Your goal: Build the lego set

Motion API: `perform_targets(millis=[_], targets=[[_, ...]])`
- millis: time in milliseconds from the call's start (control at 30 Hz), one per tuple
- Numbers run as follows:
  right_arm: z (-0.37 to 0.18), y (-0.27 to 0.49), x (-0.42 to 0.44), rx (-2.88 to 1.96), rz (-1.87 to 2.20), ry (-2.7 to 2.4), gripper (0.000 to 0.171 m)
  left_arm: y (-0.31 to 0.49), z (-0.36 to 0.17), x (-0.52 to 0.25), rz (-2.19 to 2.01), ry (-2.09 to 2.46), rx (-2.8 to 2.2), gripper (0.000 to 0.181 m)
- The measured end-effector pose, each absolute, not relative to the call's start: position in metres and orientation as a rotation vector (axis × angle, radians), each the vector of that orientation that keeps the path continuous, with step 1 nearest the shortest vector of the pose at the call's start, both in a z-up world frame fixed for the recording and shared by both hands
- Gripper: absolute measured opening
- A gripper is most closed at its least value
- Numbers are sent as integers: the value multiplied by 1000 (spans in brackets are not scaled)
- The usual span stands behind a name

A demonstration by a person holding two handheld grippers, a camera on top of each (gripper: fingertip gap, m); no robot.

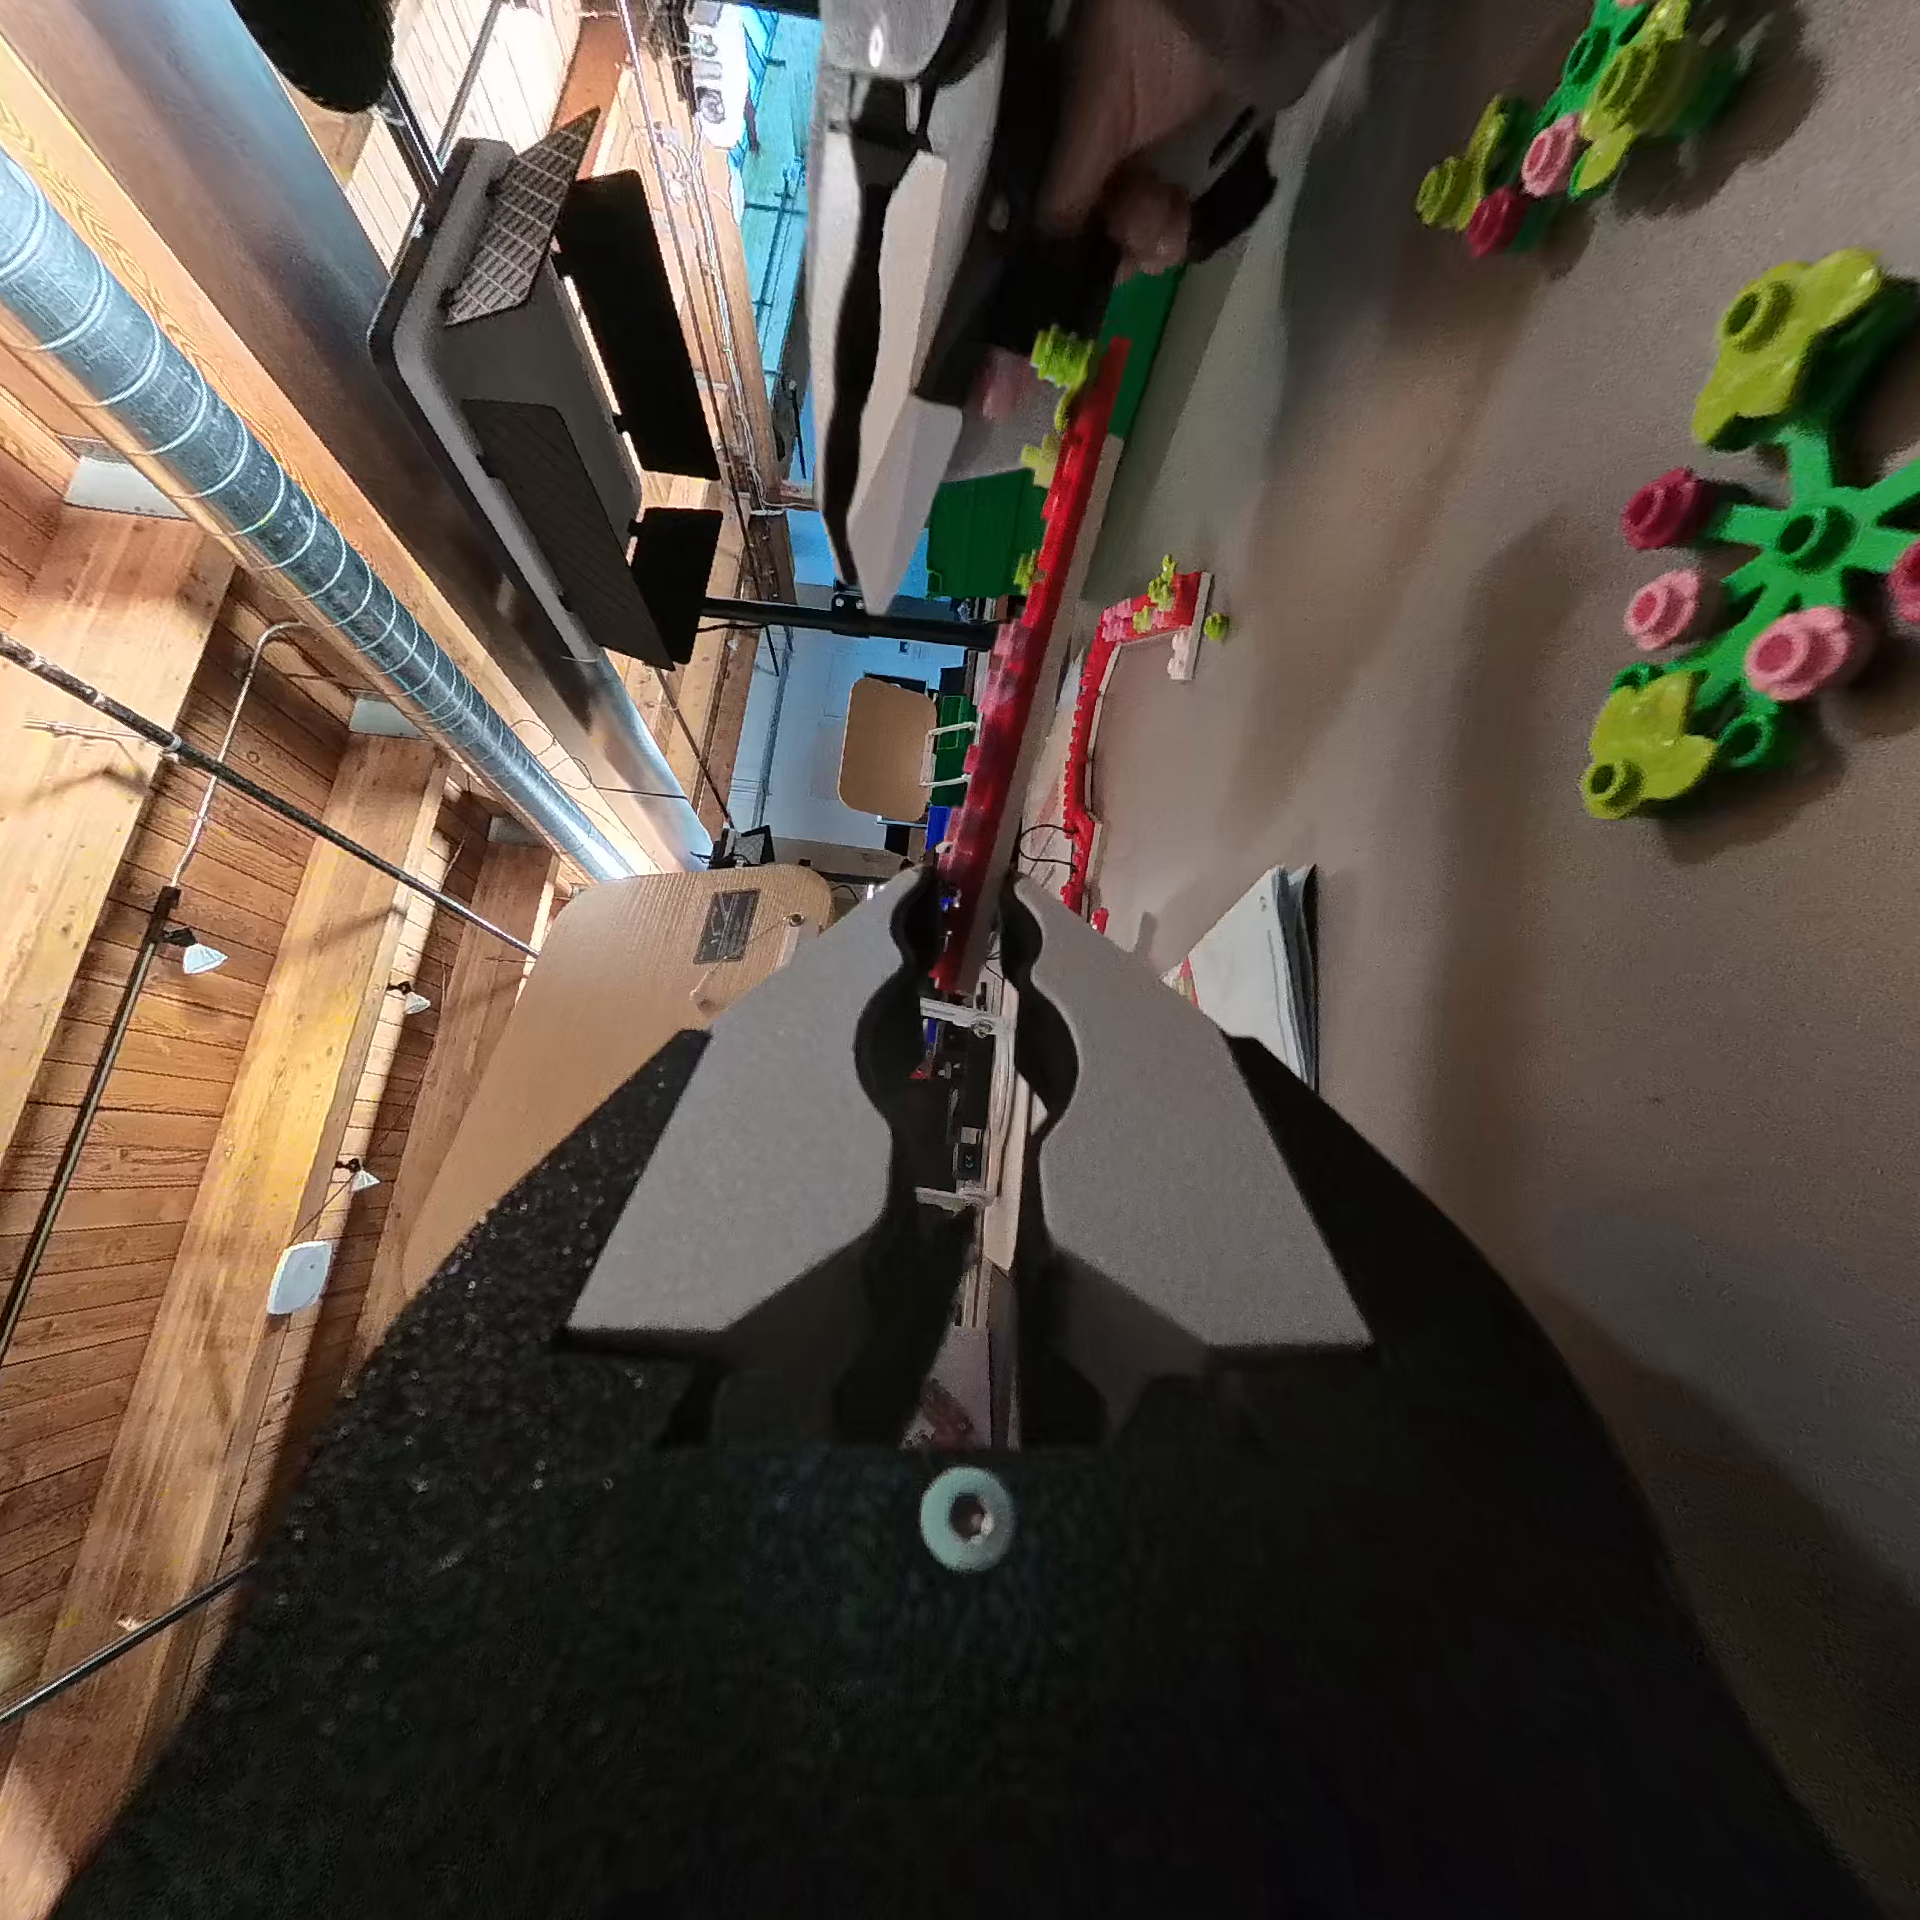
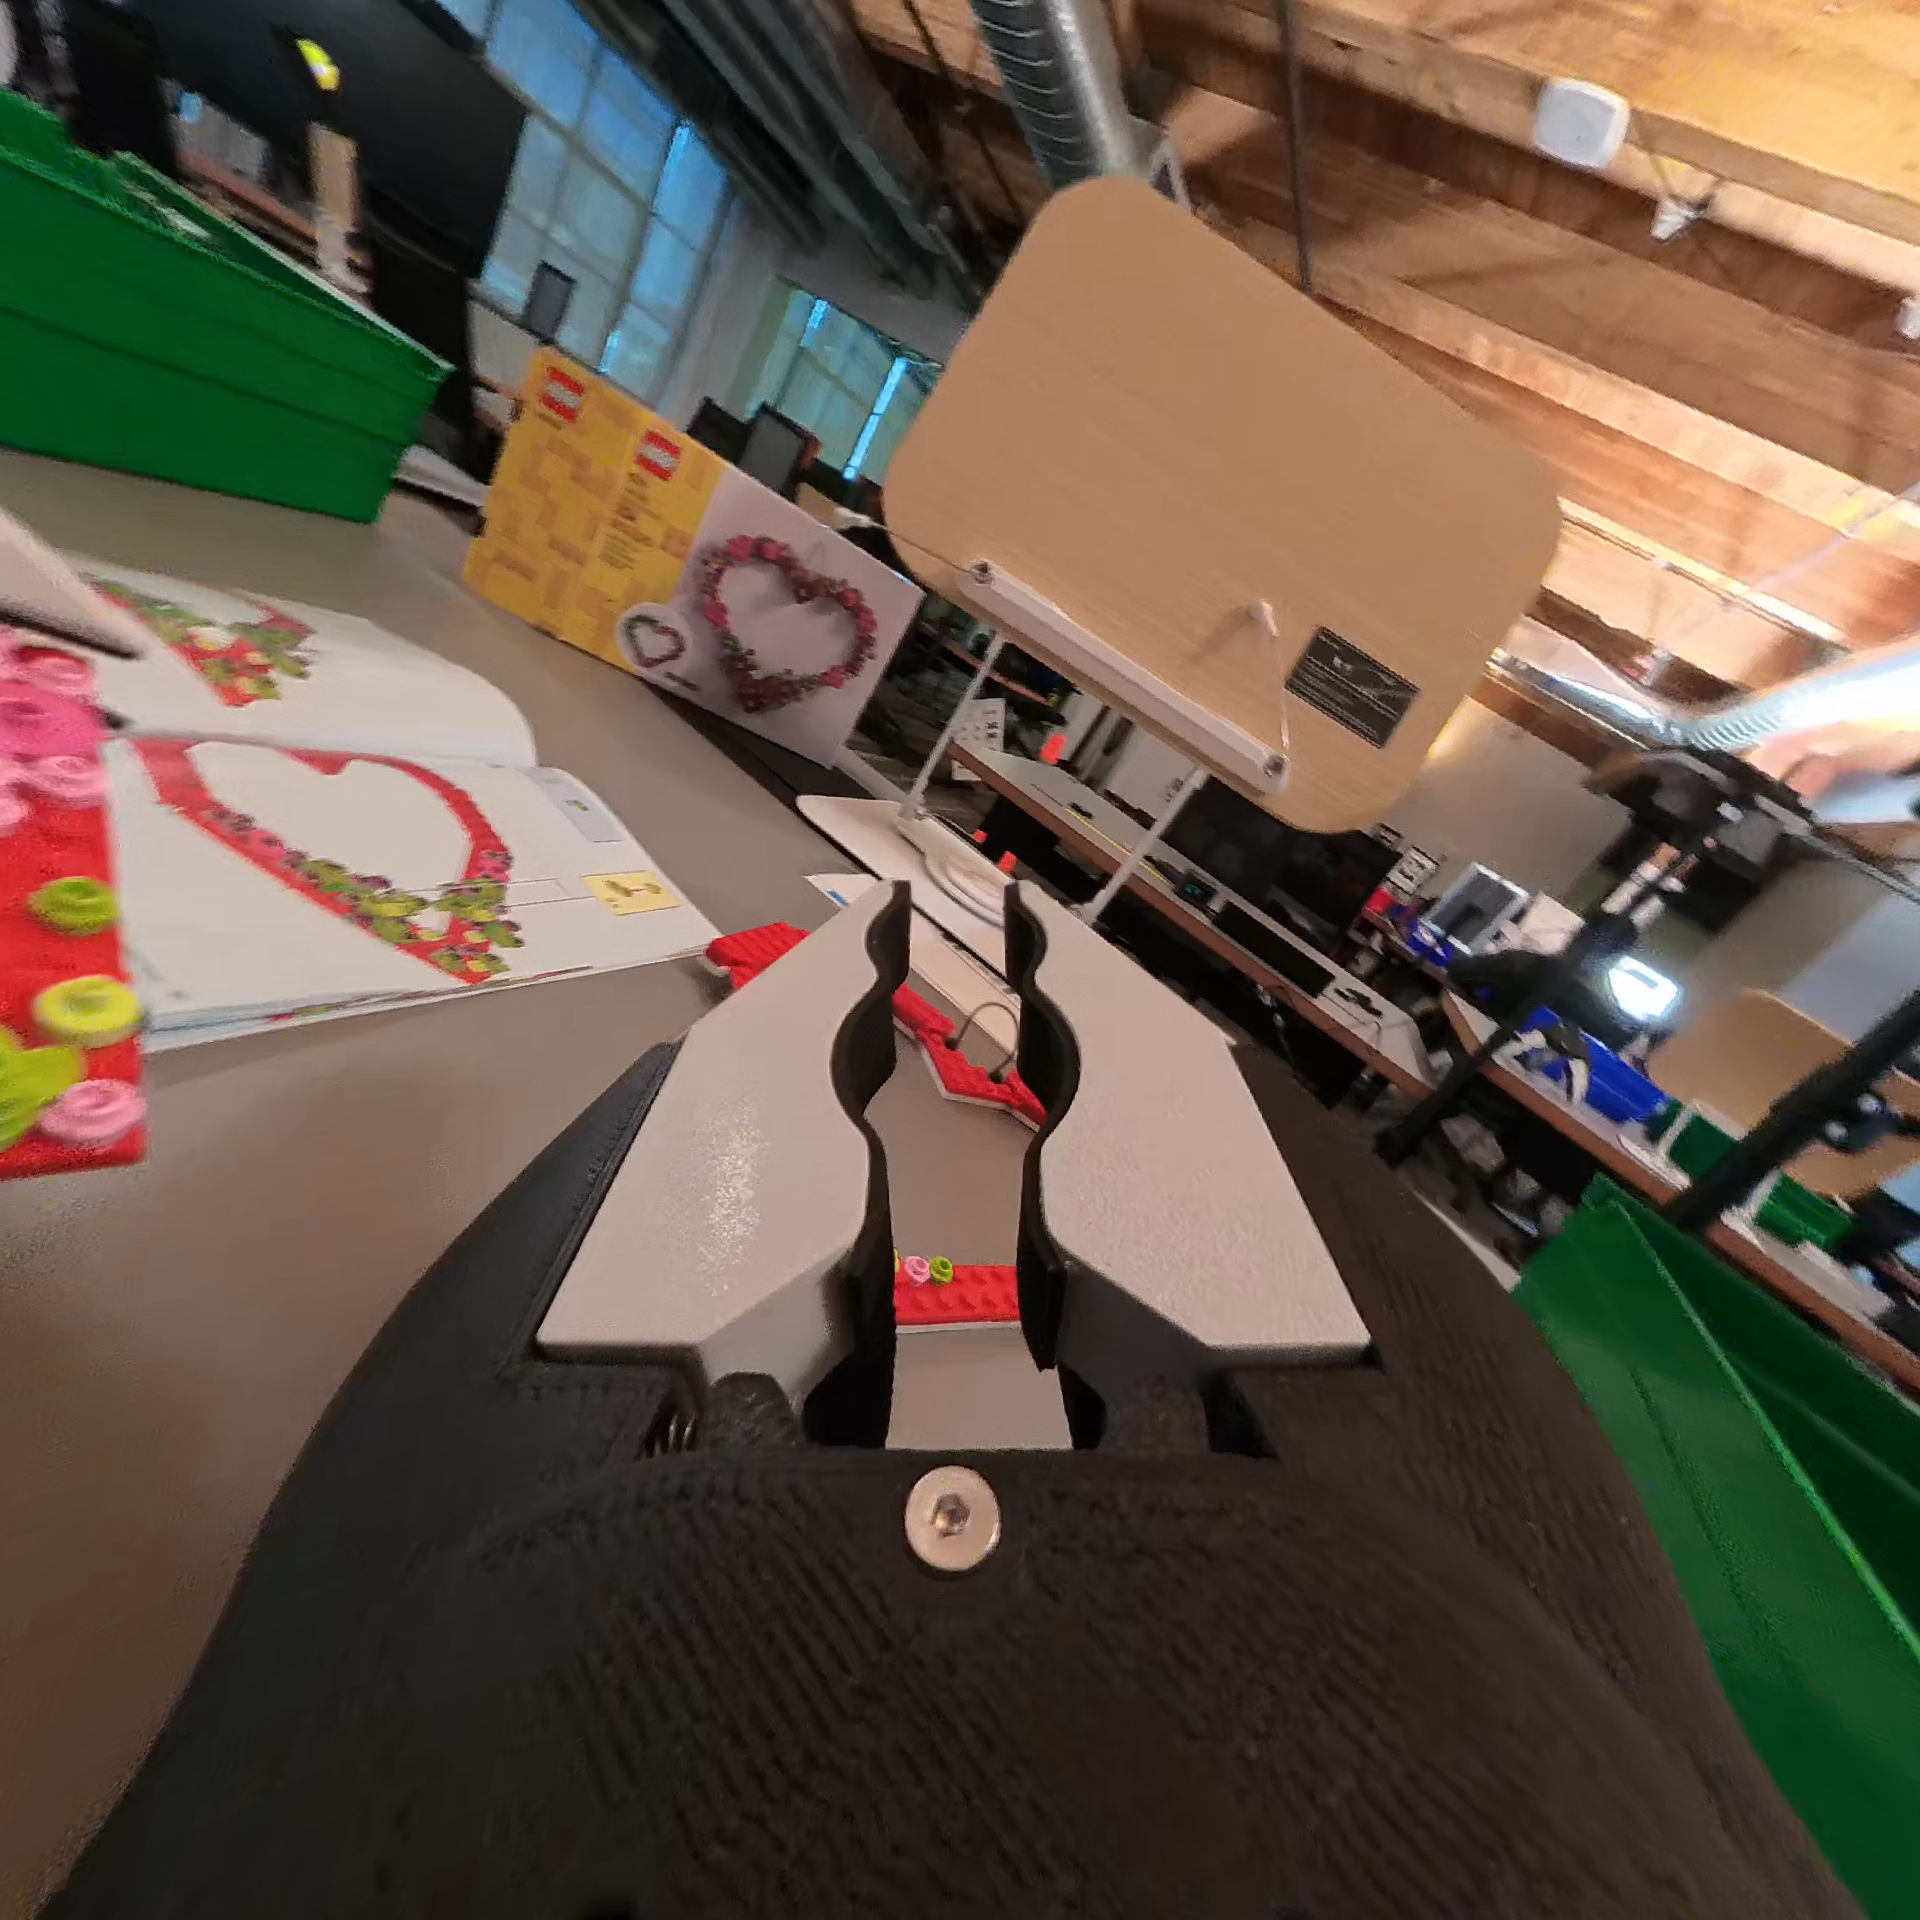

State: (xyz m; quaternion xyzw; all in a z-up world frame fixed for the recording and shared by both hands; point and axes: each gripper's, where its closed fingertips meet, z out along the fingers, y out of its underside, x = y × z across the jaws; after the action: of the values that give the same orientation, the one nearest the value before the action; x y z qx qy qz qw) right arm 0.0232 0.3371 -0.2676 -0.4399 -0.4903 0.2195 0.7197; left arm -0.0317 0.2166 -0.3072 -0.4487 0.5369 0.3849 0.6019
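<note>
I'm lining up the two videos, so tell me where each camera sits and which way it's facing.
Left wrist view: on the left claw, rolled sideways, looking along the gripped red strip across the table; right claw and a hand beyond.
Right wrist view: on the open right claw, low over the table, facing the box.
Both show the wooden board and booklet.

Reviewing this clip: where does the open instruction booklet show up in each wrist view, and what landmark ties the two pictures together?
Left wrist view: instruction booklet seen edge-on on the table, just right of the left gripper, which clamps a red strip.
Right wrist view: lying open at left of centre, up-left of the right gripper.
Shared landmark: the rounded wooden board on its stand.
</note>
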Motion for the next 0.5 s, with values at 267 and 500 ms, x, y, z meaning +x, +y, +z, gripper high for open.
perform_targets(millis=[267, 500], targets=[[-262, 292, 33, -873, 729, -1322, 18, 216, -312, -27, 894, 1280, -1033, 7], [-269, 226, 43, -781, 950, -1659, 22, 217, -315, -29, 896, 1290, -1045, 8]])
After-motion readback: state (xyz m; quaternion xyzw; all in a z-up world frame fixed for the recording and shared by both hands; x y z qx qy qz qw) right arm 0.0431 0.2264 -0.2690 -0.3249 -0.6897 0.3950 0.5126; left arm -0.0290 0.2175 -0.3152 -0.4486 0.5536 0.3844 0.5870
